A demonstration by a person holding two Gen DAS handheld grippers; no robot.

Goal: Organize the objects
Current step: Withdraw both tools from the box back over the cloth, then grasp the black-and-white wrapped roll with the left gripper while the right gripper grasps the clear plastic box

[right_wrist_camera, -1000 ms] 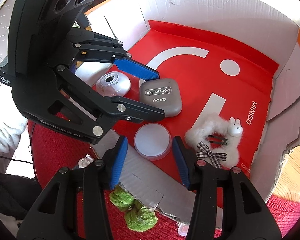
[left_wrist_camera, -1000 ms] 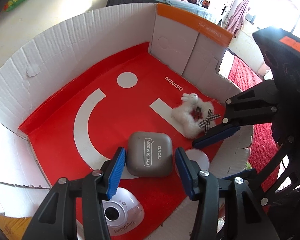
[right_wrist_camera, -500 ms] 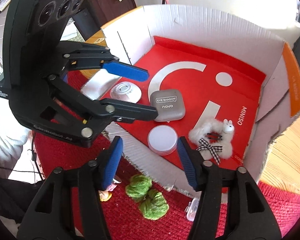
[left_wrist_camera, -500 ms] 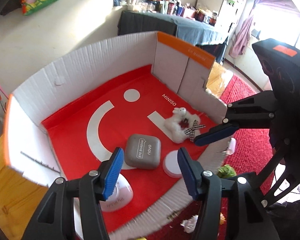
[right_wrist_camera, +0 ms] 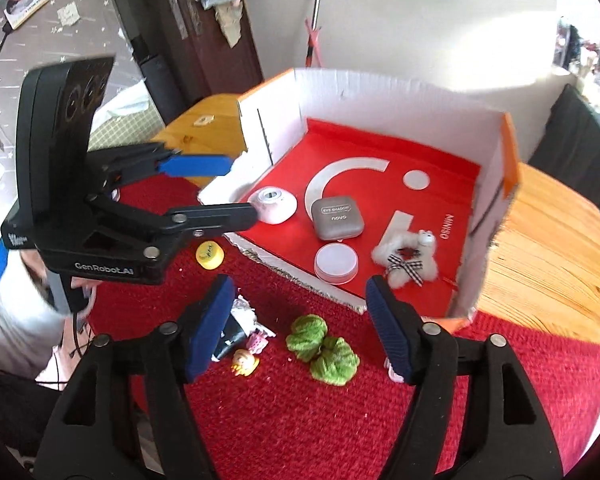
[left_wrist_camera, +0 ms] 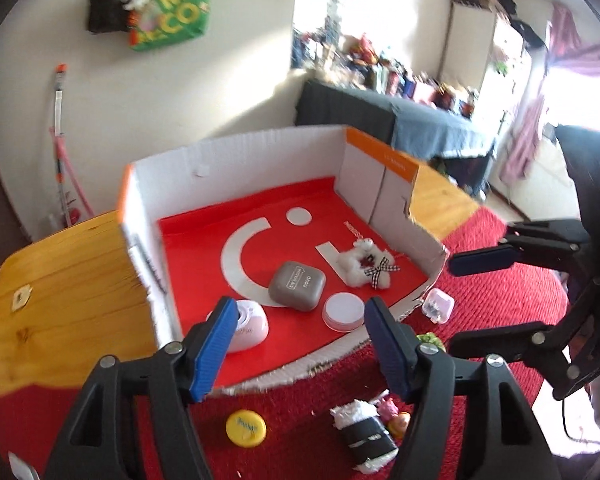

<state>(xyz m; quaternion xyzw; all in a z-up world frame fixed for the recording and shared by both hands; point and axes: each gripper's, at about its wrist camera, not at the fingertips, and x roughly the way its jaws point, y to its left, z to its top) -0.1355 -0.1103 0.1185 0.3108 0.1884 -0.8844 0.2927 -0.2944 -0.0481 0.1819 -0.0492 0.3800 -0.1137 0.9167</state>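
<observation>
A white cardboard box (left_wrist_camera: 236, 152) with a red floor holds a grey eye shadow case (left_wrist_camera: 297, 286), a round white lid jar (left_wrist_camera: 343, 311), a fluffy white llama toy (left_wrist_camera: 366, 268) and a pink-white round device (left_wrist_camera: 246, 326). The same items show in the right wrist view: case (right_wrist_camera: 337, 218), jar (right_wrist_camera: 336, 263), llama (right_wrist_camera: 408, 260), device (right_wrist_camera: 272, 205). My left gripper (left_wrist_camera: 298, 344) is open and empty, above the box's torn front edge. My right gripper (right_wrist_camera: 300, 324) is open and empty, over the red mat in front of the box.
On the red mat (right_wrist_camera: 300, 400) lie a green fuzzy scrunchie (right_wrist_camera: 324, 348), a yellow cap (right_wrist_camera: 209, 255), a black-and-white pouch (left_wrist_camera: 364, 436), small figurines (right_wrist_camera: 246, 360) and a clear pink case (left_wrist_camera: 439, 305). Wooden table (left_wrist_camera: 60, 280) extends left and right of the box.
Both grippers have pulled back and up out of the box, staying open. The box looks smaller and the loose items on the red mat have come into view.
</observation>
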